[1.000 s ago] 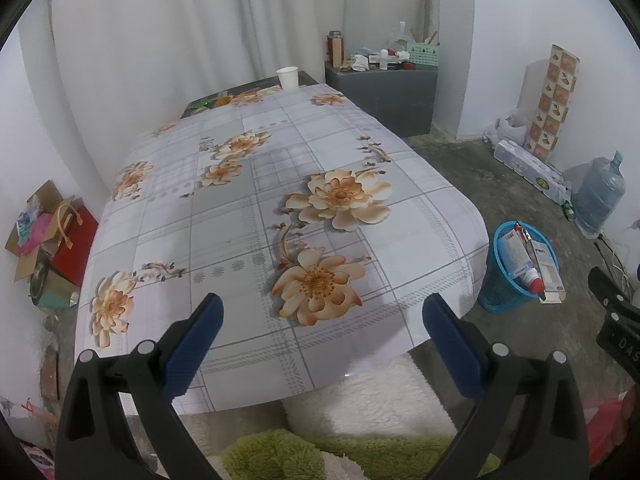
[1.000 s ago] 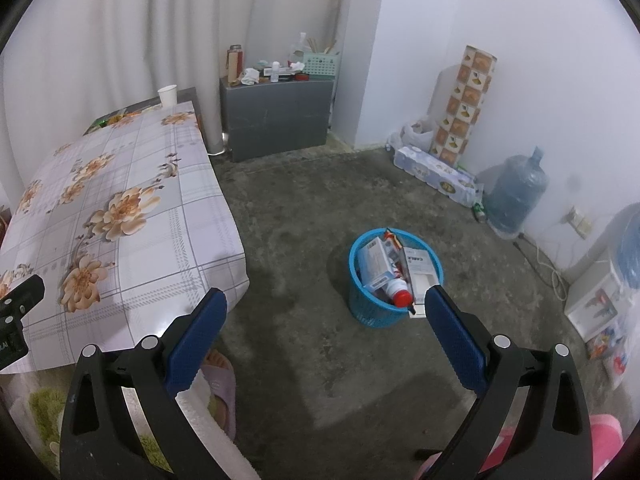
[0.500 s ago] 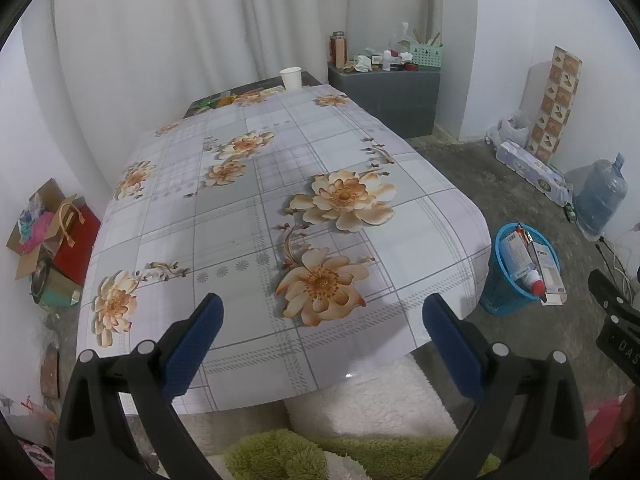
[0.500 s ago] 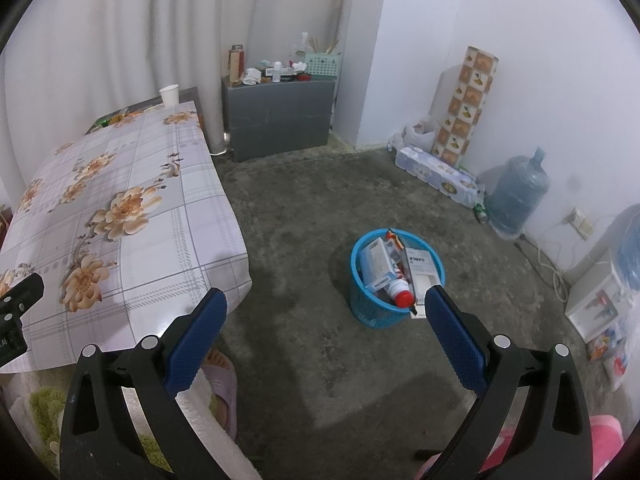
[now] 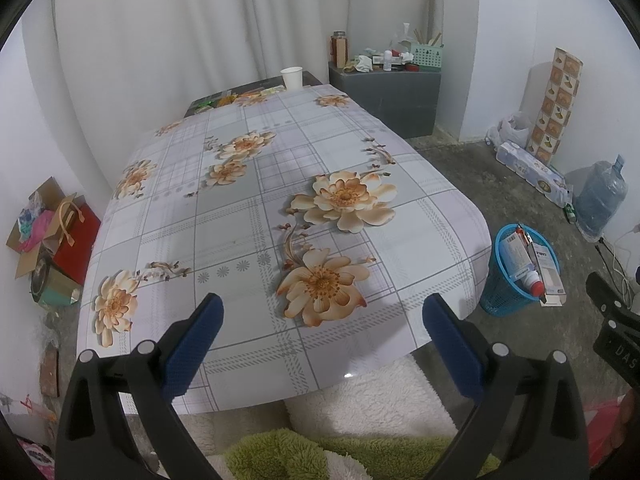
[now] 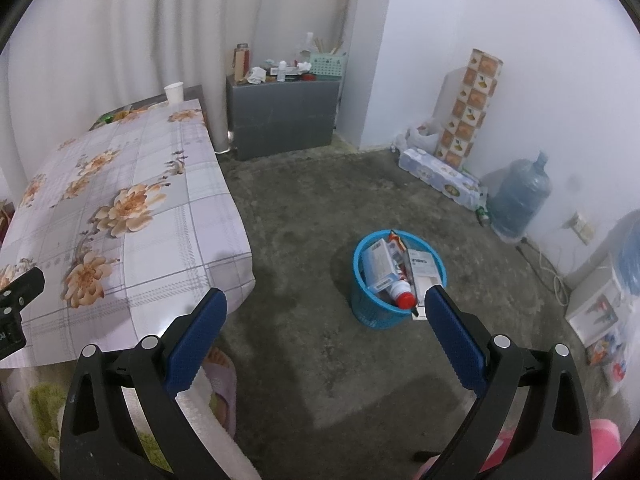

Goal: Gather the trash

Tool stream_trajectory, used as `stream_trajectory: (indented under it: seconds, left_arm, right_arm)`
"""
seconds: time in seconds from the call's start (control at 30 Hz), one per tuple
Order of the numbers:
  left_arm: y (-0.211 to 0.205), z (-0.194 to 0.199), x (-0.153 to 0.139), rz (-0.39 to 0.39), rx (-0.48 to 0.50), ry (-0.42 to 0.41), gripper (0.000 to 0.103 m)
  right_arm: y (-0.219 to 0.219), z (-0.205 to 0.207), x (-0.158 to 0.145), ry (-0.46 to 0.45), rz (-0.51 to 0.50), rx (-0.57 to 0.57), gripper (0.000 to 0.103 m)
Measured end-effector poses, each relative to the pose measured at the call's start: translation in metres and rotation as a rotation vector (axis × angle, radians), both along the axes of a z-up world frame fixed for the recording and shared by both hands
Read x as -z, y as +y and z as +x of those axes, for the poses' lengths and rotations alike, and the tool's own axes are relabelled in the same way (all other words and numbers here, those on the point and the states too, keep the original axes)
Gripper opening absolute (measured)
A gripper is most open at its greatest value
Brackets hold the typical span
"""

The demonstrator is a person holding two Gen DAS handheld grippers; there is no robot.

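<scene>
A blue mesh trash basket stands on the concrete floor, holding several boxes and a white bottle with a red cap. The same basket shows right of the table in the left wrist view. My left gripper hangs open over the near end of the flower-print table, nothing between its blue pads. My right gripper is open above the floor, left of and nearer than the basket, also holding nothing. A white paper cup stands at the table's far end.
A grey cabinet with clutter stands by the far wall. A water jug, a long package and a tall patterned box line the right wall. Bags and boxes sit left of the table. A fluffy rug lies below.
Both views have shifted only slightly; the left view has pulled back a little from the table. Both grippers stay open and empty.
</scene>
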State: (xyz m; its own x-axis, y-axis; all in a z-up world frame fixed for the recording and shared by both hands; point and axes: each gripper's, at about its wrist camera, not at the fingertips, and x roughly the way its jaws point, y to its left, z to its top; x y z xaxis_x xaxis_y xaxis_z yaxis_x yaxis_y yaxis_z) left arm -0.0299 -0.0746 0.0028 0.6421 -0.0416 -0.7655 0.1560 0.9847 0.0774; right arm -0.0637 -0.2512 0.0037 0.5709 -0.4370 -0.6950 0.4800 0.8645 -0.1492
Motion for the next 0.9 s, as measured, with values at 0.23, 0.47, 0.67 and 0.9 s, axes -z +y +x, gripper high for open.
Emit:
stream_trajectory:
  seconds: [0.23, 0.47, 0.67, 0.9]
  left_arm:
    - [0.0003, -0.0003, 0.0000, 0.001, 0.001, 0.000, 0.098]
    - [0.0003, -0.0001, 0.0001, 0.002, 0.001, 0.002, 0.098]
    - [-0.0008, -0.0011, 0.0007, 0.001, -0.004, 0.008, 0.098]
    - [-0.0014, -0.0033, 0.0026, -0.002, -0.005, 0.014, 0.098]
  right_arm:
    - [0.0003, 0.0002, 0.0002, -0.001, 0.001, 0.001, 0.095]
    - [0.0004, 0.0001, -0.0005, -0.001, 0.000, -0.001, 0.095]
    - [0.0002, 0.0006, -0.0001, 0.000, 0.001, -0.001, 0.095]
    - [-0.0003, 0.0002, -0.0002, -0.002, -0.001, -0.005, 0.095]
